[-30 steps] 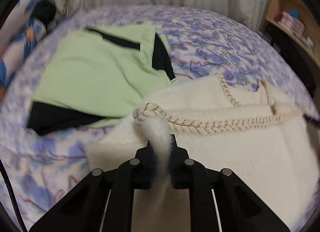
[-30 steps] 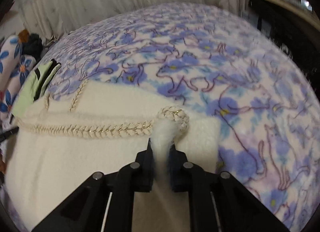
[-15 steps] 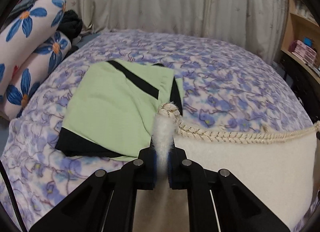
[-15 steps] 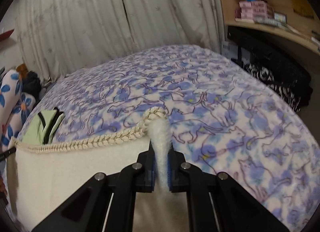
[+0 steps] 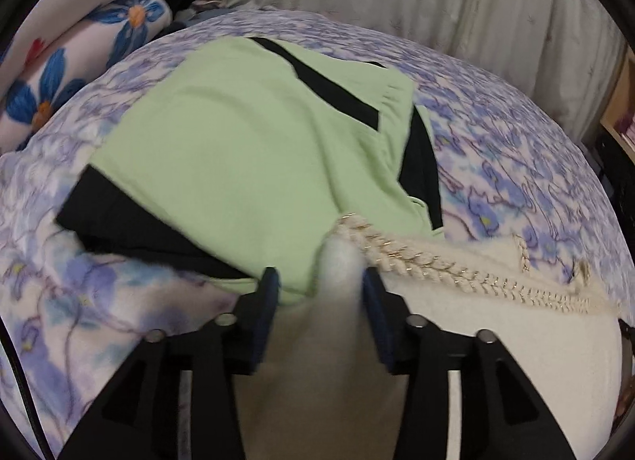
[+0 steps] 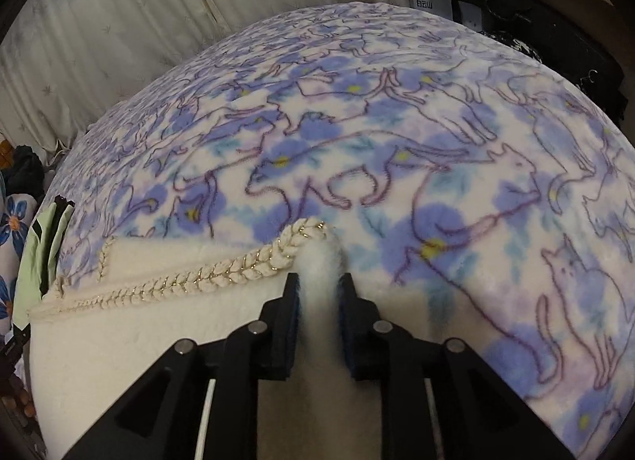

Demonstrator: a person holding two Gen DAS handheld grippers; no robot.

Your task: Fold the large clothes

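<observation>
Both of my grippers had just been opening, each with a fluffy corner of the cream garment between its jaws — a second earlier both were clamped tight on that fleece. My left gripper stood well spread: the bunched white corner touched only the right-hand pad, with a clear gap to the left-hand pad, so nothing was pinched there any longer. My right gripper had parted less; the tuft of fleece filled the narrow space between its blue pads, and I cannot tell whether they pressed on it or only flanked it.

Against the frame half a second before, when the braided edge was stretched taut between my two hands, the garment lay lower, spread flat on the blanket directly below and behind both sets of fingers.

The garment was a thick, cream fleece piece with a plaited cream-and-gold braid along its edge, running off to the right of my left gripper and to the left of my right one. A second short braid branched off toward the far side.

Just beyond my left gripper lay a folded green garment with black bands — the cream corner overlapped its near edge. Floral pillows lay far to the left, pale curtains beyond the bed.
</observation>
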